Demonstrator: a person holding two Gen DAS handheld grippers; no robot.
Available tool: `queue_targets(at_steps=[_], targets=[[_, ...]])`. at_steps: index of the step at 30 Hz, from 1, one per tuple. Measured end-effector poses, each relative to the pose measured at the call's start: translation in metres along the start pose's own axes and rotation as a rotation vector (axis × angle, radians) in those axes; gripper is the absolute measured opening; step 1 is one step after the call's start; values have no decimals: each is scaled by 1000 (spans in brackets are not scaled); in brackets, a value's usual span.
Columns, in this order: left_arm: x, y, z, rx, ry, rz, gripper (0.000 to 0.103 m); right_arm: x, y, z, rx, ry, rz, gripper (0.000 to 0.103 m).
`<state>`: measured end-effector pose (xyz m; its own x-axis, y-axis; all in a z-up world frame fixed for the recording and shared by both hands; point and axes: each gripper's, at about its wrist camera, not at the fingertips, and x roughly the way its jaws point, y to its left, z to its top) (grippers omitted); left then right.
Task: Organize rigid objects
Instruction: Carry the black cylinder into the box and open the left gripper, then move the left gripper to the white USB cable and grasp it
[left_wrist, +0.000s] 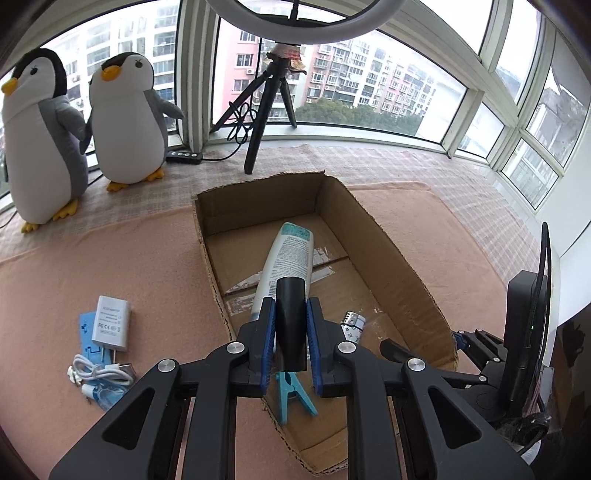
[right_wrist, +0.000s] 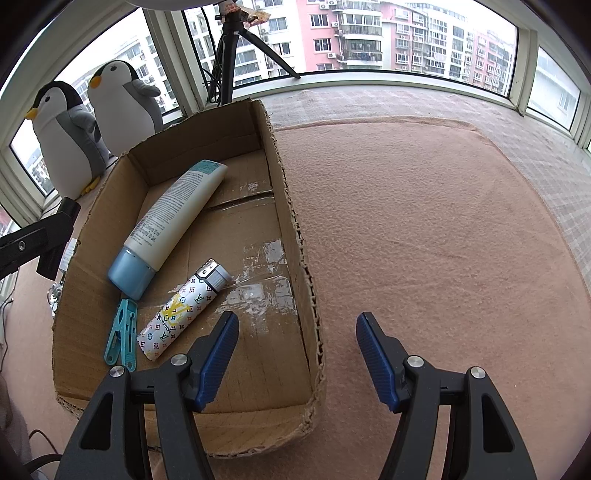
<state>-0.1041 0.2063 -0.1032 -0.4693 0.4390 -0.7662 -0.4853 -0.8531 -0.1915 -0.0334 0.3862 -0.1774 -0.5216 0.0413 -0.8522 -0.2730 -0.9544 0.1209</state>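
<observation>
While the left gripper (left_wrist: 291, 325) clenched a black cylinder (left_wrist: 291, 321) above the cardboard box (left_wrist: 402, 266), the right gripper (right_wrist: 297, 354) hung released; dropped there, it risked striking the tube (left_wrist: 286, 266).

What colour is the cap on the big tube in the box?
Light blue, on the tube's cap. Clearest in the right wrist view.

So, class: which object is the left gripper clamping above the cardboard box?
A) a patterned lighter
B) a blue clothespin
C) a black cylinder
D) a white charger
C: the left gripper has its blue pads closed on the black cylinder, held over the cardboard box.
</observation>
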Motion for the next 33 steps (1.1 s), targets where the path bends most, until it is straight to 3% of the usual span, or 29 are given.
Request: queue_targets(at_steps=[6, 7, 8, 9, 10, 25, 33], targets=[[1, -5, 3, 12, -2, -21, 15, 0, 1, 1, 2, 1, 1, 62], [1, -6, 4, 15, -5, -19, 22, 0, 0, 1, 2, 1, 1, 62], [0, -6, 4, 17, -9, -10, 33, 0, 1, 1, 2, 1, 1, 62], [-1, -6, 4, 18, -13, -3, 67, 0, 1, 1, 2, 1, 2, 62], [-4, -5, 4, 12, -29, 2, 83, 0, 0, 1, 2, 1, 1, 62], [-22, 6, -2, 3, -68, 15, 83, 2, 4, 2, -1, 3, 0, 62], [-39, 46, -24, -80, -58, 59, 83, 2, 5, 2, -4, 4, -1, 62]])
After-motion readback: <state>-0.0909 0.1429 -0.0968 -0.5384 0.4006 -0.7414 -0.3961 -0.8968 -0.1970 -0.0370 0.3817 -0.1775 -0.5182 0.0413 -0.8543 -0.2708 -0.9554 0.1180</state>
